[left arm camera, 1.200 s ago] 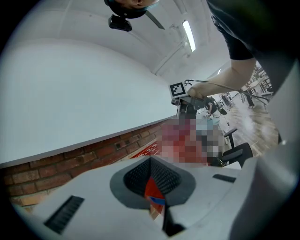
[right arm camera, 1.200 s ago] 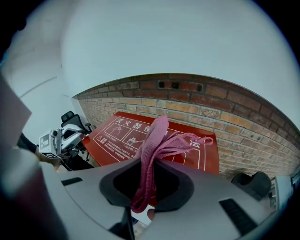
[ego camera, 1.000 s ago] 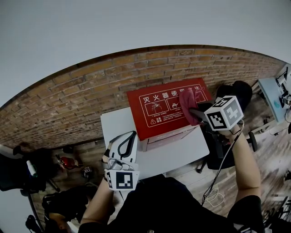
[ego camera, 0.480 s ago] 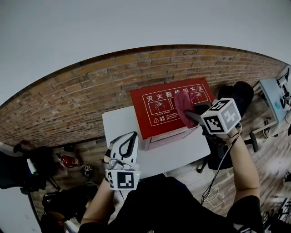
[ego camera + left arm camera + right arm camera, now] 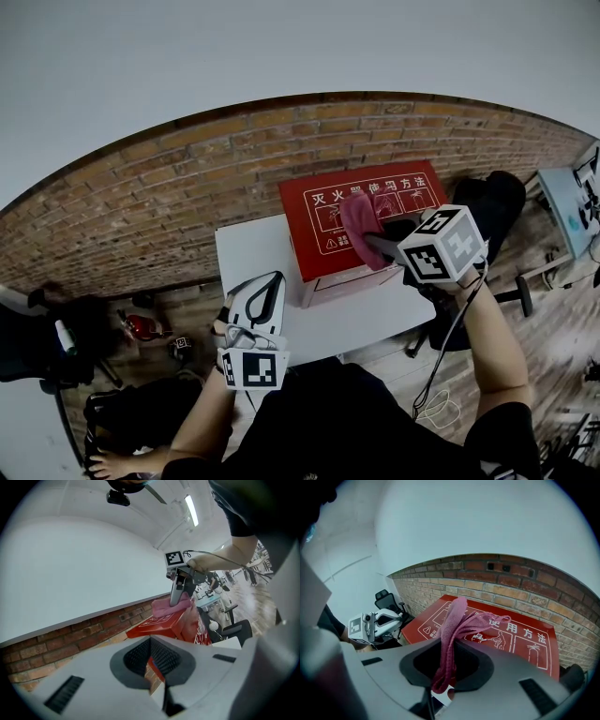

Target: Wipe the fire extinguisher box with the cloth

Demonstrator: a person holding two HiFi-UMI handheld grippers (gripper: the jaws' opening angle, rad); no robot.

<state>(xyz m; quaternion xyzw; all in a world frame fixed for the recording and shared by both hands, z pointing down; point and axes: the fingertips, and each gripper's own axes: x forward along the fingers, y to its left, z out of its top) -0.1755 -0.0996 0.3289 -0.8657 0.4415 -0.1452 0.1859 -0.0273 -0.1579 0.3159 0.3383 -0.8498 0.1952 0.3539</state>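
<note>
The red fire extinguisher box [image 5: 394, 202], printed with white diagrams, stands on a white table [image 5: 258, 248] against a brick wall. My right gripper [image 5: 375, 246] is shut on a pink cloth [image 5: 359, 217], which lies bunched on the box's top near its middle. In the right gripper view the cloth [image 5: 452, 625] runs from between the jaws out over the lid [image 5: 520, 637]. My left gripper [image 5: 267, 286] hovers level off the table's near left corner, shut and holding nothing. The left gripper view shows the box [image 5: 157, 625], the cloth [image 5: 164, 607] and the right gripper [image 5: 177, 595] above them.
The brick wall [image 5: 169, 187] runs behind the table. A black office chair [image 5: 492, 197] stands right of the box, with a desk [image 5: 565, 202] beyond it. A dark chair and a red object [image 5: 141, 333] sit on the floor at the left. A cable hangs from my right gripper.
My right gripper has slid the cloth leftward across the box's top, from near the right end toward the middle. The left gripper has stayed where it was.
</note>
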